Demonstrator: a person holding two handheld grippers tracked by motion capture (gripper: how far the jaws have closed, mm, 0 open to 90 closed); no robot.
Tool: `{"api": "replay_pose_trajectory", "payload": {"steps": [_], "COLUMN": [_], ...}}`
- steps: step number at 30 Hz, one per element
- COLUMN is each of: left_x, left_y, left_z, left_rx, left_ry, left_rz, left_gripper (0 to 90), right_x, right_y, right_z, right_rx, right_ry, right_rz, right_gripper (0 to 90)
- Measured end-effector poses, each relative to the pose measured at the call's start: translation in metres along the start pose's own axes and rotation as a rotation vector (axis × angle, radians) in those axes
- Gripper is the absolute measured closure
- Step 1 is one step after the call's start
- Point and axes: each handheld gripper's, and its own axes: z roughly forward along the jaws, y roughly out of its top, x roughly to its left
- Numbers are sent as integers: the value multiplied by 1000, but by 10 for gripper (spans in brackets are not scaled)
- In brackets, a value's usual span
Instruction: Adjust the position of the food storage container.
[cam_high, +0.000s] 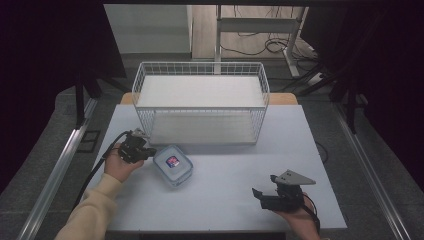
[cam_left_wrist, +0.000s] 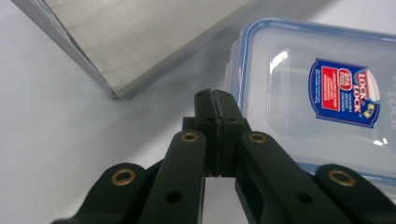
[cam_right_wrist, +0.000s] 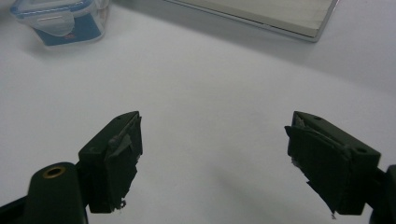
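A clear plastic food container with a blue-rimmed lid and a red and blue label lies on the pale table, left of the middle. My left gripper sits just beside the container's left edge. In the left gripper view its jaws meet flat at the tip with nothing between them, and the container lies just to their right. My right gripper rests near the table's front right, open. In the right gripper view nothing lies between its spread jaws, and the container is far off at the upper left.
A white wire basket rack with two pale shelf boards stands at the back of the table; its lower board lies close ahead of the left gripper. Dark floor, metal rails and cables surround the table.
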Motion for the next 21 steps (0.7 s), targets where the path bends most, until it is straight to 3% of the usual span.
{"api": "replay_pose_trajectory", "payload": {"steps": [7,21], "left_x": [1,-13], "left_y": [-4,-8], "left_z": [2,-1], "left_rx": [21,11], "left_ry": [-8,-91], "left_rz": [-7,7], "left_gripper": [900,900], "right_x": [0,0], "right_y": [0,0], "right_z": [0,1], "right_rx": [-1,7], "right_ry": [-1,-3], "right_rz": [1,0], "right_gripper": [180,180]}}
